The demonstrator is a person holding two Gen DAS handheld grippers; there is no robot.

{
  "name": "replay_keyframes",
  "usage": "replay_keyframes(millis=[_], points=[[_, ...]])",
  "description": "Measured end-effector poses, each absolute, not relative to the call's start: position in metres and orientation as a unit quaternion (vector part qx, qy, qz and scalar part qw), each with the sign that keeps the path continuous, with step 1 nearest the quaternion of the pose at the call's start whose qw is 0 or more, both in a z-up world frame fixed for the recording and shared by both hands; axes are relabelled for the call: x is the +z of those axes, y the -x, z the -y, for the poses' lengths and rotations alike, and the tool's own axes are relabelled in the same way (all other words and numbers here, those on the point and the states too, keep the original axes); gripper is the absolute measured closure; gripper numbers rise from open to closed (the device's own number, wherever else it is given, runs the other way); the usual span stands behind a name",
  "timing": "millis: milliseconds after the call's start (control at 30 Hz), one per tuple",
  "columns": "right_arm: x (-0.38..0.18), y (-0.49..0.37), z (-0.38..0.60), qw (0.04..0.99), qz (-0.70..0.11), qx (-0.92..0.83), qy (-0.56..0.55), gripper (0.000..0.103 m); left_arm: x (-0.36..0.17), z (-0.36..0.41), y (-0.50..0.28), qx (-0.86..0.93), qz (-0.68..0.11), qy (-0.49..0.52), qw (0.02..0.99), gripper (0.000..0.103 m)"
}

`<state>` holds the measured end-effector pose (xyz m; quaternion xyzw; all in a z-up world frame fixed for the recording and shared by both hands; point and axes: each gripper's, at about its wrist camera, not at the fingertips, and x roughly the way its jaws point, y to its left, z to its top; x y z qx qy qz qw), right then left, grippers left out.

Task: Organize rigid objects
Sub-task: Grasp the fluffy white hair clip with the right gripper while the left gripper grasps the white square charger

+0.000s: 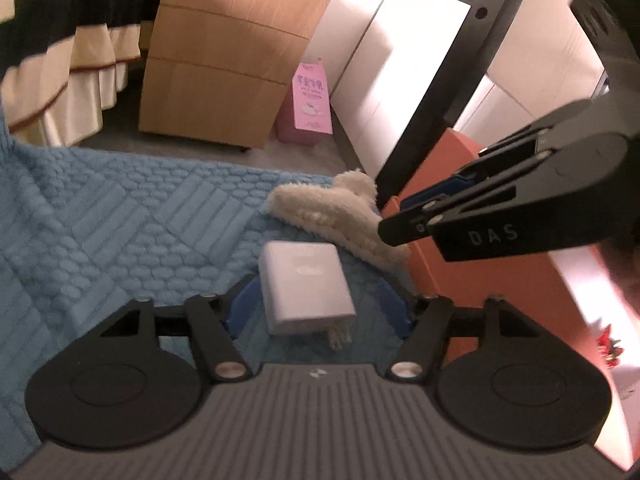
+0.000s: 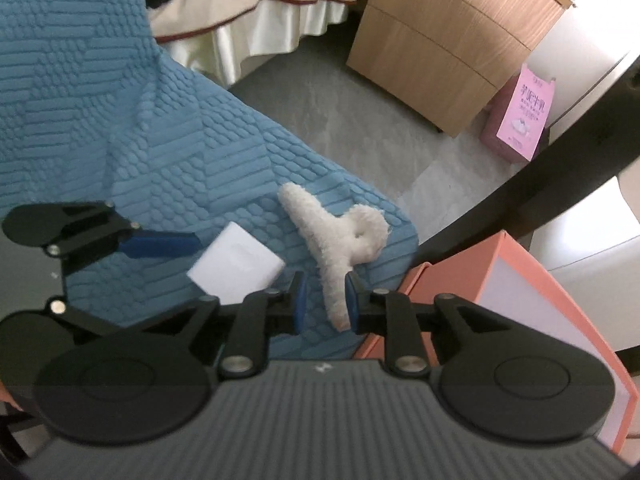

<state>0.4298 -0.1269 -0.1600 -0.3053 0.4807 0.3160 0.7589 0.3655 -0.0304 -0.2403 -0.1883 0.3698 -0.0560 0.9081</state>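
Observation:
A white plug charger lies on the blue quilted cloth, between the open blue fingers of my left gripper. It also shows in the right wrist view. A fluffy white hair claw lies beside it near the cloth's edge and also shows in the left wrist view. My right gripper stands open, its fingers to either side of the claw's lower arm, and appears from the right in the left wrist view. My left gripper shows at the left in the right wrist view.
An orange box with a white inside stands right of the cloth. A black table leg crosses behind it. On the grey floor are a wooden drawer unit, a pink carton and a skirted bed.

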Motion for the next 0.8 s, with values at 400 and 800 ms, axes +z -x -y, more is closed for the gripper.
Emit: replay_keyframes(millis=[400, 800], points=[[-0.169, -0.451, 0.121, 0.733, -0.515, 0.311, 0.317, 0.08, -0.253, 0.037, -0.374, -0.071, -0.395, 0.176, 0.899, 0.037], [-0.184, -0.45, 0.109, 0.713, -0.535, 0.298, 0.34, 0.086, -0.256, 0.03, -0.382, -0.067, -0.388, 0.193, 0.899, 0.038]])
